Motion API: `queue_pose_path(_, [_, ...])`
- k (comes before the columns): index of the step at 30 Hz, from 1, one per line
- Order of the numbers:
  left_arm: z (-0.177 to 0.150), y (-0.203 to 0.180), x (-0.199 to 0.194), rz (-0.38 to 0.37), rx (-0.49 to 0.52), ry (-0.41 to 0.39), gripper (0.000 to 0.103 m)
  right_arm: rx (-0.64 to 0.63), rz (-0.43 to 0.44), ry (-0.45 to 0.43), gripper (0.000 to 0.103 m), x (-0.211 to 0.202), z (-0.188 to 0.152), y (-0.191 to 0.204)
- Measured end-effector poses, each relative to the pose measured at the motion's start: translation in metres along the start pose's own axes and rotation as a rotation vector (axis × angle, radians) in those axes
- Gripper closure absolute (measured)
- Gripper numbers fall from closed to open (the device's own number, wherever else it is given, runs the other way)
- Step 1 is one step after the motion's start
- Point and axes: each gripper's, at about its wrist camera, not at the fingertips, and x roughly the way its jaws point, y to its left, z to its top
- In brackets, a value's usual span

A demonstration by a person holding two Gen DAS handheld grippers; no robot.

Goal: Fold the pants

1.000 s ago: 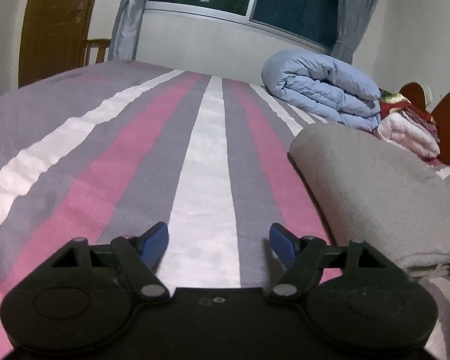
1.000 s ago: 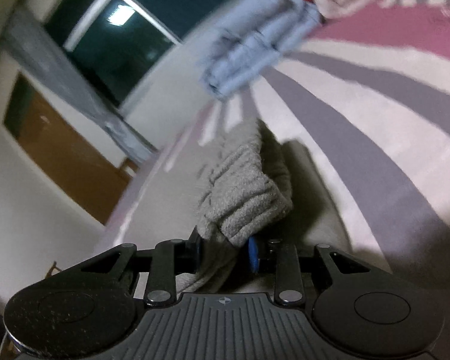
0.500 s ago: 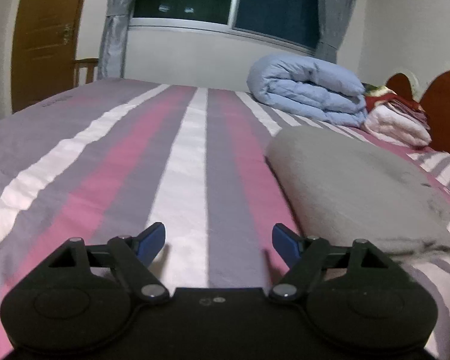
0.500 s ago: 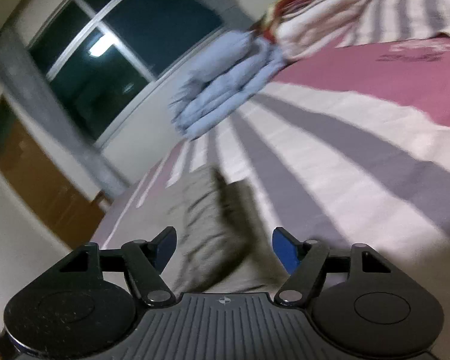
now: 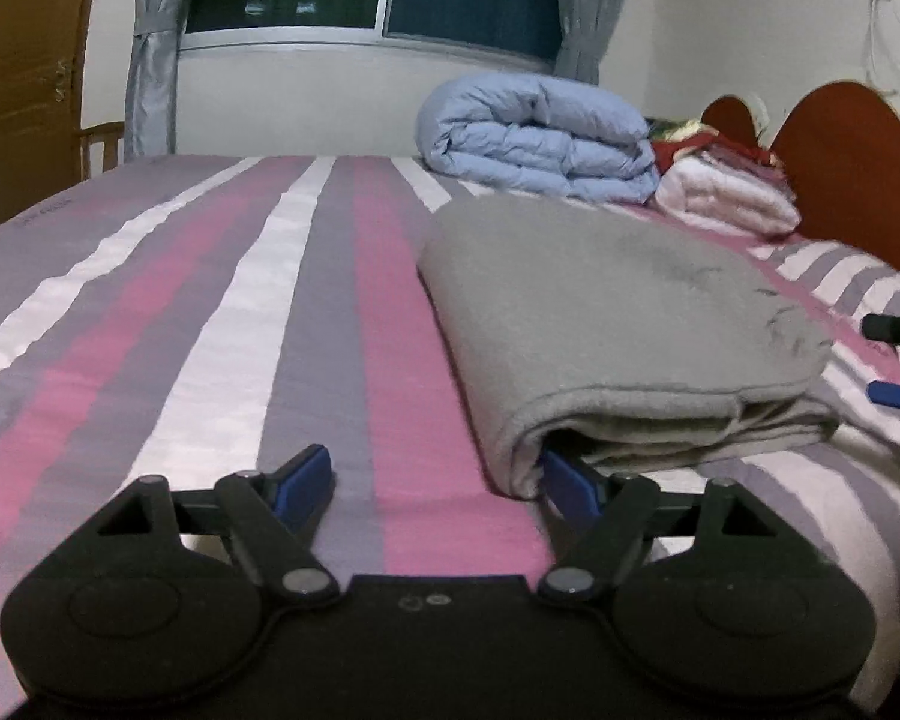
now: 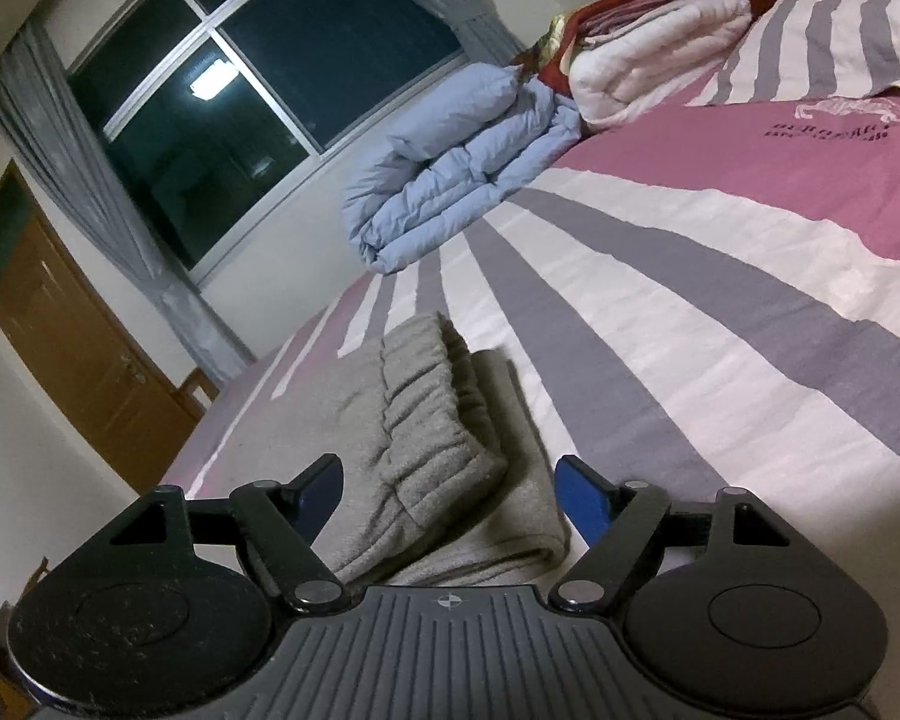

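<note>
Left to right: the left gripper (image 5: 435, 480) rests low on the striped bed (image 5: 210, 312), jaws apart, its right fingertip (image 5: 564, 477) at the near folded edge of the grey pants (image 5: 600, 312); broad bare sheet lies to its left. The pants lie folded mid-bed, elastic waistband (image 6: 432, 414) on top. The right gripper (image 6: 447, 495) straddles that waistband corner, jaws opening, pads clear of the cloth. Beyond lie a blue duvet (image 5: 540, 138) and a headboard (image 5: 846, 162).
</note>
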Motion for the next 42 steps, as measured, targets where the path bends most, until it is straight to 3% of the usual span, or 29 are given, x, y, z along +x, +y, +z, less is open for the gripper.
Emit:
queue_pose_path(4, [0.001,-0.002,0.016,0.043,-0.005,0.022,0.026,-0.006,-0.005,0.009,0.025,0.002,0.000,0.001])
queue_pose_path(7, [0.002,-0.002,0.020,0.141,0.036,0.023,0.021,-0.032,-0.007,0.023,0.025,0.005,-0.003,0.003])
queue_pose_path(13, [-0.004,0.008,0.000,0.126,0.083,0.059,0.022,-0.012,0.002,0.015,0.025,0.008,-0.001,-0.002])
queue_pose_path(14, [-0.005,0.011,-0.005,0.126,0.071,0.064,0.022,-0.003,0.013,0.015,0.025,0.009,0.000,-0.004])
queue_pose_path(16, [-0.005,0.016,-0.014,0.173,0.048,0.057,0.036,0.022,0.053,0.017,0.025,0.011,0.001,-0.005])
queue_pose_path(17, [-0.005,0.023,-0.019,0.206,0.027,0.042,0.036,0.033,0.079,0.023,0.025,0.012,0.002,-0.005])
queue_pose_path(22, [-0.001,0.065,-0.022,0.190,-0.180,-0.006,0.026,0.112,0.185,0.072,0.025,0.028,0.001,-0.008])
queue_pose_path(27, [0.006,0.090,-0.018,0.212,-0.213,-0.067,0.021,0.212,0.179,0.156,0.025,0.054,0.003,-0.021])
queue_pose_path(32, [0.006,0.108,-0.006,0.196,-0.302,-0.027,0.021,0.264,0.173,0.171,0.025,0.080,0.015,-0.028])
queue_pose_path(36, [0.003,0.108,-0.004,0.191,-0.304,-0.022,0.021,0.244,0.162,0.182,0.025,0.099,0.020,-0.022])
queue_pose_path(37, [0.002,0.107,-0.004,0.191,-0.301,-0.018,0.021,0.231,0.160,0.184,0.029,0.102,0.018,-0.019])
queue_pose_path(38, [0.002,0.107,-0.004,0.189,-0.298,-0.015,0.021,0.217,0.134,0.189,0.040,0.103,0.019,-0.017])
queue_pose_path(39, [0.001,0.107,-0.004,0.188,-0.294,-0.013,0.020,0.221,0.098,0.210,0.060,0.104,0.018,-0.016])
queue_pose_path(42, [0.000,0.107,-0.004,0.192,-0.302,-0.016,0.020,0.317,0.111,0.196,0.066,0.088,0.030,-0.016])
